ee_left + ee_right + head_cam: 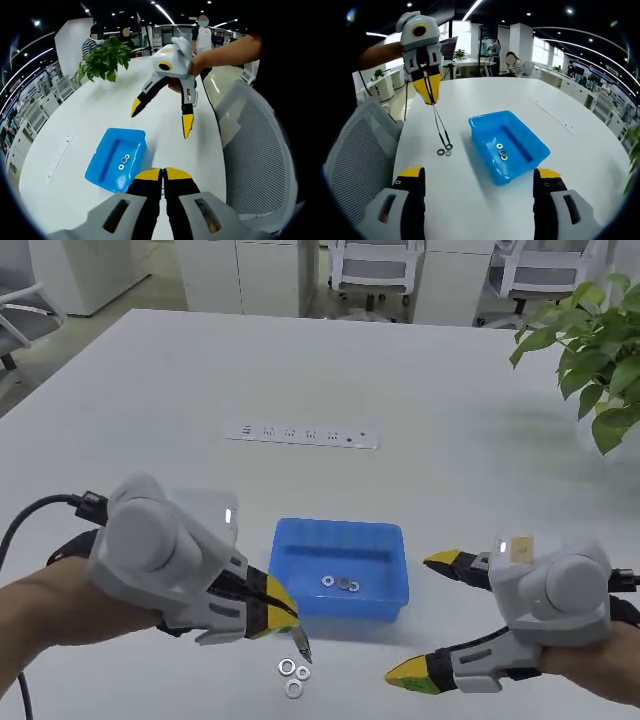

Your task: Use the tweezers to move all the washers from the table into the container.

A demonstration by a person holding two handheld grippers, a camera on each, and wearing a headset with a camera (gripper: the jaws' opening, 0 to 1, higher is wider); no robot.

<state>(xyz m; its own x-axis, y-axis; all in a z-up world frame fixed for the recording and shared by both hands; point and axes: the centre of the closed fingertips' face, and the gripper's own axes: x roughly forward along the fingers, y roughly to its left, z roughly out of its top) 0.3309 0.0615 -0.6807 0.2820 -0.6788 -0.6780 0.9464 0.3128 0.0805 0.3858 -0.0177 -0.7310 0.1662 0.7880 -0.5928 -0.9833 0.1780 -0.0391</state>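
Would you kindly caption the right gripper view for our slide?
Left gripper holds tweezers tips-down at loose washers beside the blue container.

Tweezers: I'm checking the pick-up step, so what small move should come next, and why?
Probably ease the tweezers tips around the nearest washer and squeeze. The left gripper is shut on the tweezers, whose tips sit right beside three loose washers on the table; three more lie in the blue container.

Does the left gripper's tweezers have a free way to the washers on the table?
Probably yes. The left gripper is shut on the tweezers, whose tips hang right beside the three washers on bare table; the container stands behind them, the open right gripper off to the side.
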